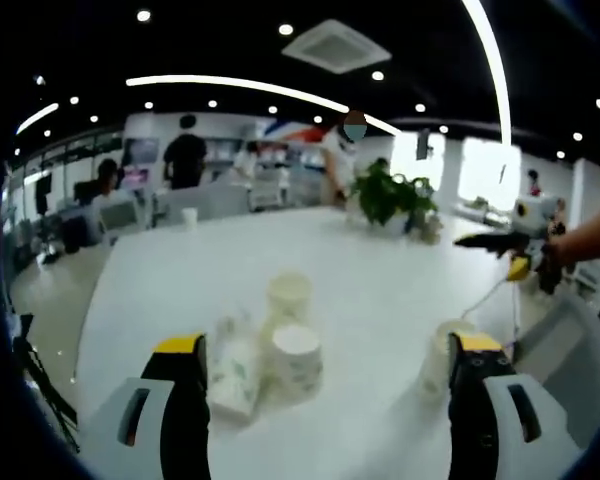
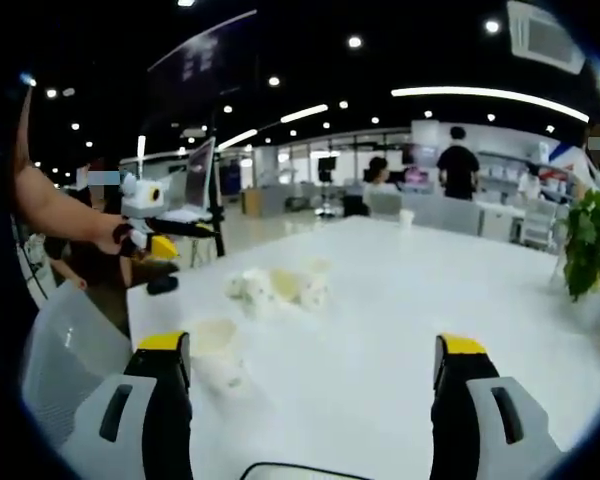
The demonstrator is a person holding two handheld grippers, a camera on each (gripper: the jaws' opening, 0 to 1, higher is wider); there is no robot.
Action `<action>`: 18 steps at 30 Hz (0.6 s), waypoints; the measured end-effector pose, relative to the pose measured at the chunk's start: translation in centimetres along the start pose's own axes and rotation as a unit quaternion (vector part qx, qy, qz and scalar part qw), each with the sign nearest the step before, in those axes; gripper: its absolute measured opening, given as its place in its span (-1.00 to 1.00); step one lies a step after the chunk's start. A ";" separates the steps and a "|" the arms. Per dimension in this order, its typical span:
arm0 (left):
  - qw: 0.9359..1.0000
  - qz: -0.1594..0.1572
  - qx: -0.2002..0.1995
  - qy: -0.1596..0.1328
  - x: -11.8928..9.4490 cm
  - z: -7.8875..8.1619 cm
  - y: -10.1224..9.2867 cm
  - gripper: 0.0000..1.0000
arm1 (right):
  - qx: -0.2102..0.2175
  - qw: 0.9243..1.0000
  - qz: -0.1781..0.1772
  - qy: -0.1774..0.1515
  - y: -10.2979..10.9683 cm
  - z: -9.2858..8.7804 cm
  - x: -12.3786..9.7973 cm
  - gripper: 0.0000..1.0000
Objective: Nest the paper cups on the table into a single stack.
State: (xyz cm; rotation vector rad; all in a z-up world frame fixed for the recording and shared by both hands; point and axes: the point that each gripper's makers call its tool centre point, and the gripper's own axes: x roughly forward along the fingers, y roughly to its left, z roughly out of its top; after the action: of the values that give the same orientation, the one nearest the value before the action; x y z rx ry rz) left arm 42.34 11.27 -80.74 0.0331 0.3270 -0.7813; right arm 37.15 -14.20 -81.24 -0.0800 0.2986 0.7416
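Left gripper point(image 1: 325, 375) and right gripper point(image 2: 310, 375) are held low over the white table point(image 1: 380, 270), jaws spread wide, gripping nothing. Three paper cups point(image 1: 280, 335) are clustered mid-table: one upright, one tipped mouth-forward, one lying sideways. A separate cup point(image 1: 440, 360) stands by the left gripper's right jaw. Print unreadable.

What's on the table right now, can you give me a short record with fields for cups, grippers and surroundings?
surface: white table
cups near left gripper: a cluster of paper cups, at least one upright, others apparently on their sides
separate cup: single paper cup apart from the cluster, upright
stack: not yet formed
left gripper: open, holding nothing, jaws either side of the cluster
right gripper: open, holding nothing, above the table edge
plant: potted plant at the far side of the table
background: office with people standing
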 end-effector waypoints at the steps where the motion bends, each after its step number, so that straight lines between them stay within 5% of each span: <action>1: 1.000 -0.003 0.001 0.000 0.5 0.3 0.1 0.96 | 0.001 1.000 0.000 0.000 0.0 -0.1 0.0 1.00; 18: 0.999 -0.021 0.017 0.036 5.4 1.4 1.8 0.96 | 0.010 1.000 -0.003 0.004 0.1 -0.6 -0.4 1.00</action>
State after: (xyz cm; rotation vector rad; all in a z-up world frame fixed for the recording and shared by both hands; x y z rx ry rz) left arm 47.56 8.65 -81.18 0.0861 0.3845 -0.8277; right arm 36.67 -14.48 -81.72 -0.0645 0.3132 0.7330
